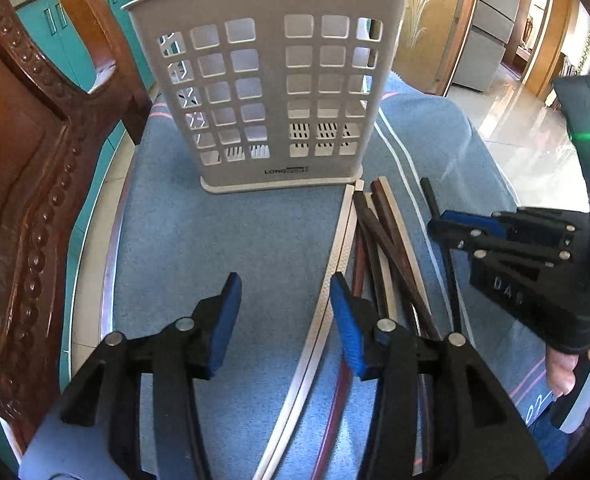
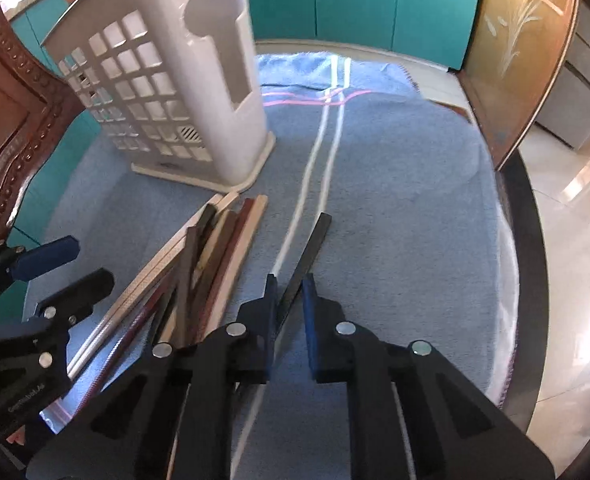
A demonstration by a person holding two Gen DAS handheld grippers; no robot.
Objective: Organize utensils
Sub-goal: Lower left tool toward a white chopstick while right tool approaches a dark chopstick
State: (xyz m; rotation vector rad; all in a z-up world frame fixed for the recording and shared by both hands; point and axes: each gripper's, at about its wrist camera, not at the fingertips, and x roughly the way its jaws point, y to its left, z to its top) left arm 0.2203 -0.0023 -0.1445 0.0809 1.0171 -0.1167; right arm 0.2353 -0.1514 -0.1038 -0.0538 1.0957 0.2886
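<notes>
A white slotted utensil holder (image 1: 271,80) (image 2: 251,140) stands upright on the blue cloth. Just in front of it lies a loose pile of brown, cream and dark chopsticks (image 1: 387,232) (image 2: 215,248). My left gripper (image 1: 285,320) (image 2: 61,274) is open low over the cloth. A silver pair of chopsticks (image 1: 335,256) (image 2: 147,280) lies between its pads, close to the right one, with neither pad pressing on it. My right gripper (image 2: 289,300) (image 1: 451,232) is shut on a single black chopstick (image 2: 315,240) (image 1: 431,196) that lies apart, to the right of the pile.
The blue cloth (image 1: 215,240) covers a round table with a dark rim (image 2: 527,280). A carved wooden chair (image 1: 35,160) (image 2: 11,120) stands close on the left. Teal cabinets (image 2: 355,0) are behind. A person's hand (image 1: 563,368) holds the right gripper.
</notes>
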